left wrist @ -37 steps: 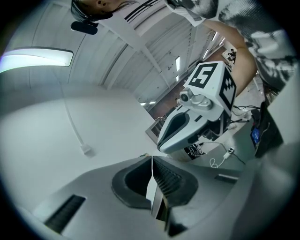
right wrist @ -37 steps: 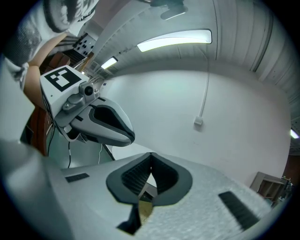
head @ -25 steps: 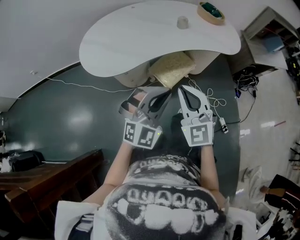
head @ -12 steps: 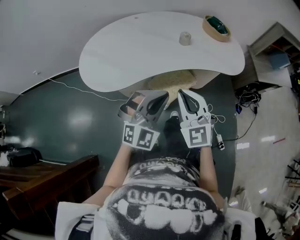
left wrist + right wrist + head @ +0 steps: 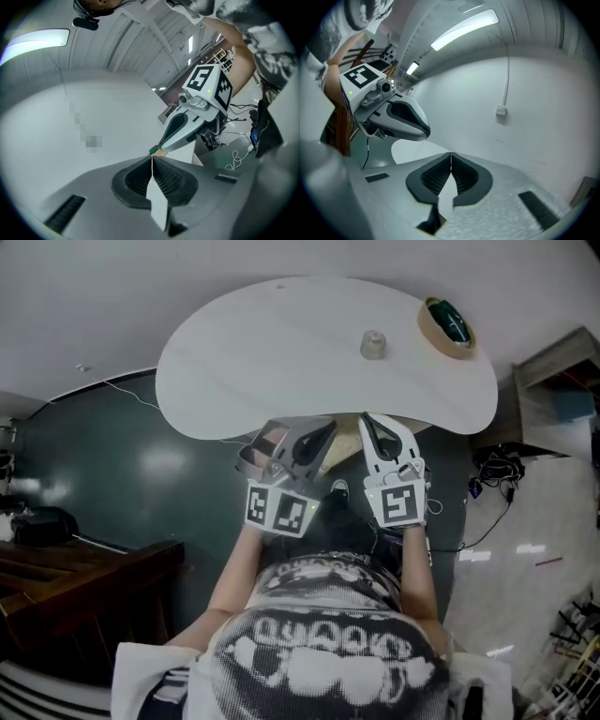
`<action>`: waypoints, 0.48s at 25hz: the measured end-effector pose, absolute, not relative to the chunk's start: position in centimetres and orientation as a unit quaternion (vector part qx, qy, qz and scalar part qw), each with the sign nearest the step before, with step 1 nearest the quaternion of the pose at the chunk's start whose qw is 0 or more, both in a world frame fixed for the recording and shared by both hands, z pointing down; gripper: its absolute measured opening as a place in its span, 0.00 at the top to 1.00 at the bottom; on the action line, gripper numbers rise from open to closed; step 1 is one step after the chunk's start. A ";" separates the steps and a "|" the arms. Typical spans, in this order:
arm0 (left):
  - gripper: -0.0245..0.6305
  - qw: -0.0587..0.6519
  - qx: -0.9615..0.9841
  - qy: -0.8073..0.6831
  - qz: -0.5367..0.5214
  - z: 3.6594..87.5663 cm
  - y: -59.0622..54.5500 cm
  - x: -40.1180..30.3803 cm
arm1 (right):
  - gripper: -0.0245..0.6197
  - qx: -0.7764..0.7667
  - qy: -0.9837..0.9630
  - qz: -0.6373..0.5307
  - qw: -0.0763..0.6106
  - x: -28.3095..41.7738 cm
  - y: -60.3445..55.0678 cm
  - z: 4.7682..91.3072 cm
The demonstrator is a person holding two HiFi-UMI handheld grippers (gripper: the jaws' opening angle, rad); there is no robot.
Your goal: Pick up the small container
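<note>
Nothing of the pick-up is done yet, as far as I can tell. Nearest the person, both tools are held side by side at waist height. The left tool [image 5: 314, 430] has its jaws pressed together with nothing between them, and the right tool [image 5: 372, 419] is the same, closed tight and empty. Their tips sit just about at the near edge of the white curved bench [image 5: 244, 362].

The small container [image 5: 373, 344] stands upright farther out on the bench, toward its right half and well apart from either tool. What is left, I'd say, is the whole job: reaching across, spreading a pair of jaws, closing on it and lifting.

The stretch of bench between the right tool and the container is bare, so nothing blocks the way. A tan-rimmed round thing [image 5: 448, 322] sits near the far right edge, beyond the container and off the line of reach. Down on the dark floor [image 5: 141, 474] at the left, a thin cable [image 5: 127, 392] trails, with dark wooden furniture [image 5: 84, 568] nearer.
</note>
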State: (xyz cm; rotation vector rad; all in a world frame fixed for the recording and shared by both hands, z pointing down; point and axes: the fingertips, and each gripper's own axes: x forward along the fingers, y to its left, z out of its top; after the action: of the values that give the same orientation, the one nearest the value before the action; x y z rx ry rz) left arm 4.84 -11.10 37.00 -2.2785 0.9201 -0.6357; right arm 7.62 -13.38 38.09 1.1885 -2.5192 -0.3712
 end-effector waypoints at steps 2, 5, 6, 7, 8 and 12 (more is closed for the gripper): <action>0.96 0.295 -0.854 0.352 -0.245 37.1 -12.1 5.4 | 0.95 0.408 -0.888 -0.130 0.166 8.1 -14.6 38.4; 0.95 0.294 -0.850 0.357 -0.251 37.2 -13.4 6.4 | 0.95 0.399 -0.893 -0.132 0.161 8.9 -16.1 38.5; 0.95 0.295 -0.849 0.359 -0.252 37.2 -13.8 6.8 | 0.95 0.397 -0.894 -0.132 0.160 9.2 -16.6 38.6; 0.95 0.295 -0.848 0.361 -0.253 37.3 -14.2 7.1 | 0.95 0.394 -0.895 -0.132 0.160 9.5 -17.0 38.7; 0.95 0.295 -0.847 0.363 -0.254 37.3 -14.5 7.4 | 0.95 0.392 -0.896 -0.131 0.161 9.7 -17.3 38.9; 0.96 0.297 -0.843 0.366 -0.259 37.4 -15.2 8.5 | 0.95 0.386 -0.898 -0.135 0.159 10.6 -18.3 39.4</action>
State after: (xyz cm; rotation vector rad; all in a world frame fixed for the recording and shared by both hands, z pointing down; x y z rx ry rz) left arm 8.52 -15.23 37.44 -2.2420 0.9730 -0.6874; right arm 10.60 -18.34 39.41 1.1046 -2.5677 -0.3870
